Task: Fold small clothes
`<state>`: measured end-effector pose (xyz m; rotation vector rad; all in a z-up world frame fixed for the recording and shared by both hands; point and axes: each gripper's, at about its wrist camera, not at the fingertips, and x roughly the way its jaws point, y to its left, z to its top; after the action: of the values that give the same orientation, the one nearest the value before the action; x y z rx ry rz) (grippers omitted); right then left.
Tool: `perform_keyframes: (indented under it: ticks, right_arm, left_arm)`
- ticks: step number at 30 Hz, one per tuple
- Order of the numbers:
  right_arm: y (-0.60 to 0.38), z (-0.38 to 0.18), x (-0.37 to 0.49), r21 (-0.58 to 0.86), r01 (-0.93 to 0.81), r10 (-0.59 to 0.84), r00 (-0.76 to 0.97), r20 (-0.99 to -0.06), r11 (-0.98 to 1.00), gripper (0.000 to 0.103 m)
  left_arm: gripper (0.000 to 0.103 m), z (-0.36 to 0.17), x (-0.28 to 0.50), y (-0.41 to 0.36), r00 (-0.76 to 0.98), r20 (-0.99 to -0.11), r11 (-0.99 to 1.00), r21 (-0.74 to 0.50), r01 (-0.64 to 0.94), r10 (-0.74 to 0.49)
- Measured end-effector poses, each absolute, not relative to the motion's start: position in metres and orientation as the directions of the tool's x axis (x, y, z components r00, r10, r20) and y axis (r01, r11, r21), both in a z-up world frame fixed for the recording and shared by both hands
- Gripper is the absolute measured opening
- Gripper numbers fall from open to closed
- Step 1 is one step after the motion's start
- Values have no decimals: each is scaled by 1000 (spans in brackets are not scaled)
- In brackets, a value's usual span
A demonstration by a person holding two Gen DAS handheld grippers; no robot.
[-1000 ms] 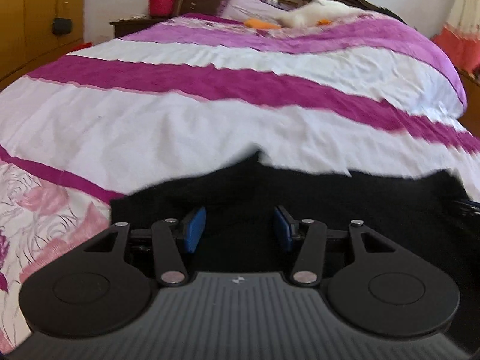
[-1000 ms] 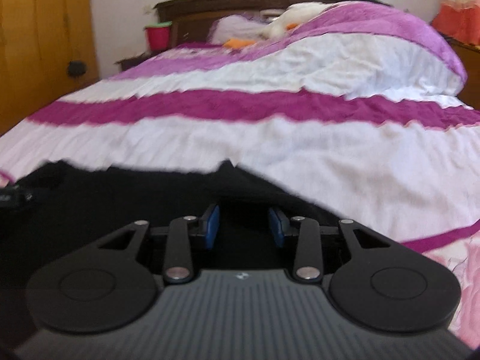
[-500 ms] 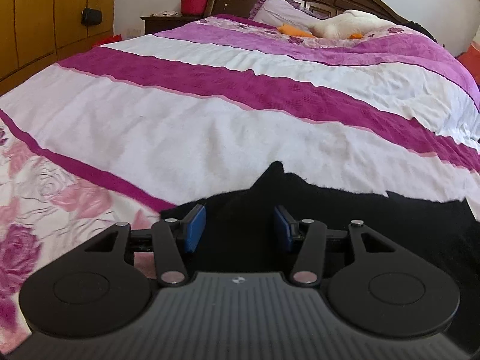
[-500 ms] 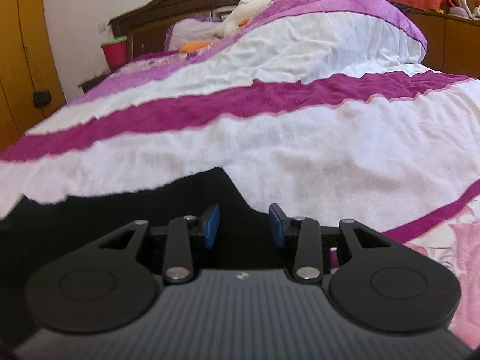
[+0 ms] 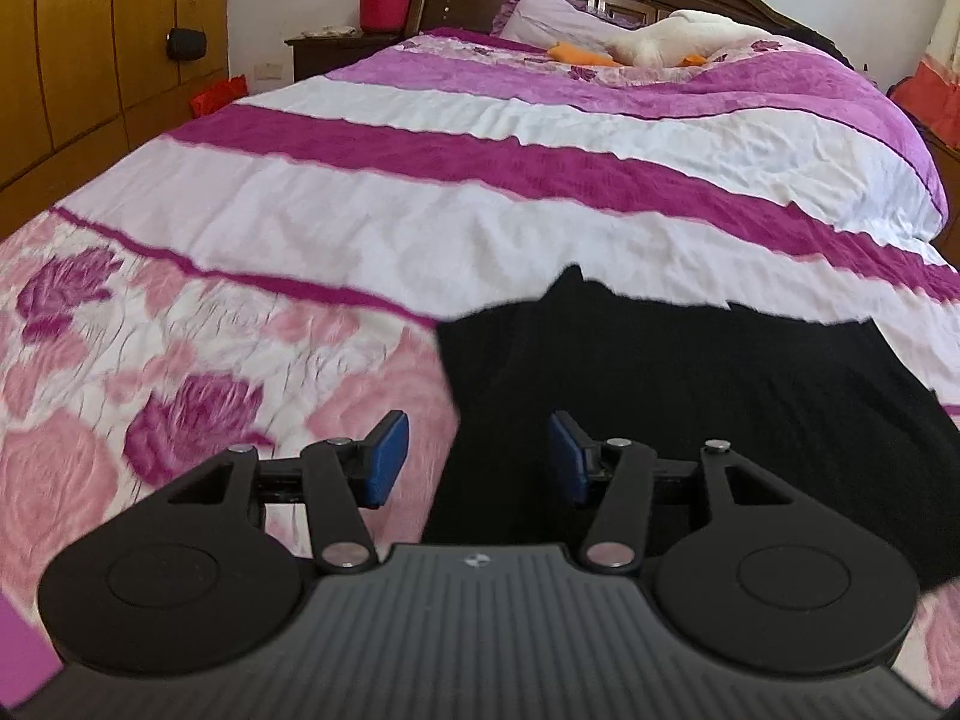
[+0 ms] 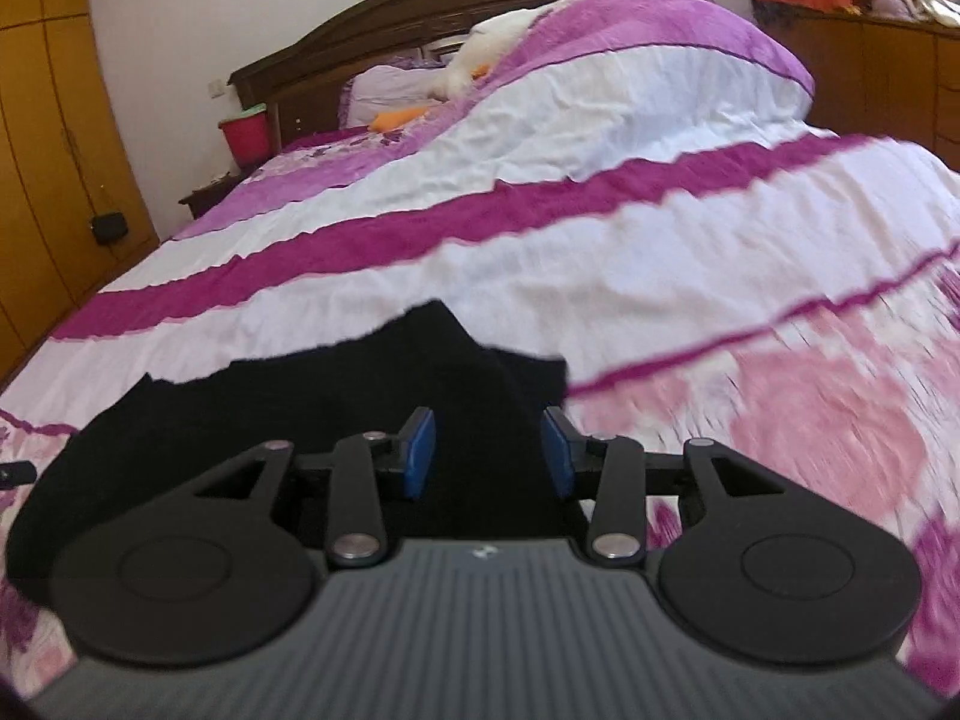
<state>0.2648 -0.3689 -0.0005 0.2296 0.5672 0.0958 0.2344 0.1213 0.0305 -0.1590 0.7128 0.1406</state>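
- A black, soft knitted garment [image 5: 690, 384] is seen spread on the pink, white and magenta striped quilt [image 5: 420, 222] of a bed with a dark wooden headboard [image 6: 360, 18]; it lies at the near end of the bed, and its far edge rises to a small peak in both wrist views.
- The left gripper [image 5: 479, 455] is seen with its blue pads parted and nothing pressed between them; the garment's left border passes under the gap, and only the quilt lies under the left pad [image 5: 384, 459].
- The right gripper [image 6: 487, 453] is likewise released, its jaws having just been opening, with black fabric below the gap and no pad seen pressing on it.
- A miss is judged likely on the left side if the jaws are closed from here, since the border runs through the gap and the quilt could be pinched along with it.
- An uneven fold is judged possible if the two grippers take hold at different depths from the garment's sides, because the knit would be skewed.
- The black fabric shows almost no creases or layers, so a doubled edge could be mistaken for a single one and only one layer lifted.
- Both views are blurred at the sides, so exact edge positions cannot be told.
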Motion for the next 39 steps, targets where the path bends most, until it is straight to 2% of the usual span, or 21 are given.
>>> perform_keyframes:
  ticks: [4, 8, 16, 24, 39]
  right_arm:
    - [-375, -7, 240, 242, 25, 110, 842, -528, 970, 43]
    - [-384, -18, 224, 263, 78, 79, 840, -537, 962, 48]
    - [-397, -41, 221, 373, 125, 115, 821, -560, 920, 49]
    - [-393, -63, 222, 440, 74, 182, 840, -510, 895, 59]
    - [-391, -73, 247, 582, 37, 269, 862, -429, 812, 59]
  left_arm:
    - [60, 26, 208, 116, 741, -670, 976, -134, -173, 39]
    - [61, 18, 190, 108, 738, -675, 975, -152, -162, 17]
    - [66, 3, 186, 101, 708, -705, 970, -147, -194, 35]
    - [67, -6, 190, 97, 689, -722, 965, -128, -227, 66]
    - [69, -11, 194, 98, 683, -727, 963, -132, -233, 66]
